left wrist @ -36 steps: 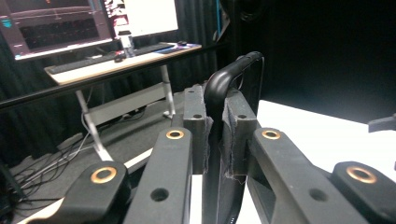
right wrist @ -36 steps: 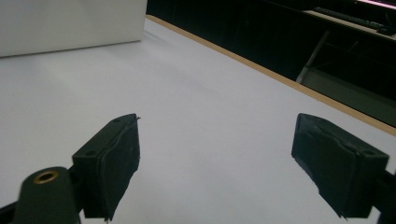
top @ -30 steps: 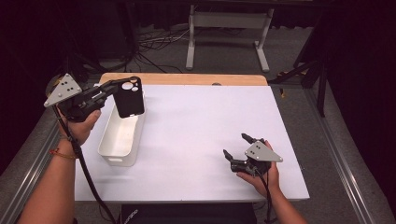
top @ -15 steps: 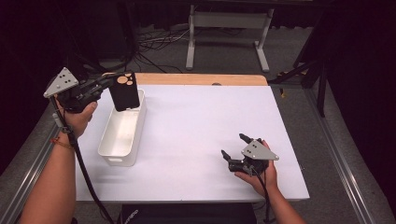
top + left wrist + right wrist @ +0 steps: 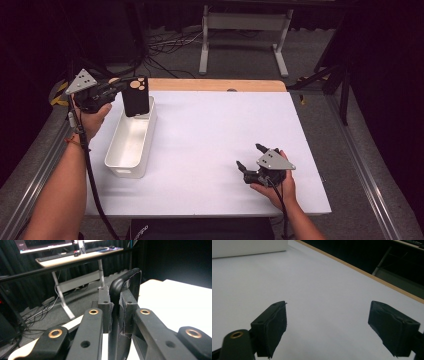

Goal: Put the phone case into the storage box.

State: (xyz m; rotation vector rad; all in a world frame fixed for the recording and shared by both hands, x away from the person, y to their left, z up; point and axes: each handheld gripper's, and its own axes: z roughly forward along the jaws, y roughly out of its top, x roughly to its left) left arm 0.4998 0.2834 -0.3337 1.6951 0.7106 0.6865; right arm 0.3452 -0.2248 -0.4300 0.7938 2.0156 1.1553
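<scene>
A black phone case [image 5: 135, 96] with round camera holes hangs upright over the far end of the white bin [image 5: 146, 150]. My left gripper [image 5: 125, 88] is shut on the case's edge, and in the left gripper view its pads [image 5: 103, 307] pinch the thin black rim [image 5: 125, 282]. I cannot tell whether the case's lower edge touches the bin. My right gripper [image 5: 248, 155] rests near the table's front right, open with nothing between its pads [image 5: 274, 325].
The white table top [image 5: 215, 120] has a wooden strip [image 5: 220, 85] along its far edge. Beyond the table are a desk frame [image 5: 240, 30] and cables on the floor. Metal rails [image 5: 367, 185] run along both sides.
The left hand has shifted toward the table's far side, and the case has turned from tilted to upright over the bin's far end. The right gripper has stayed put.
</scene>
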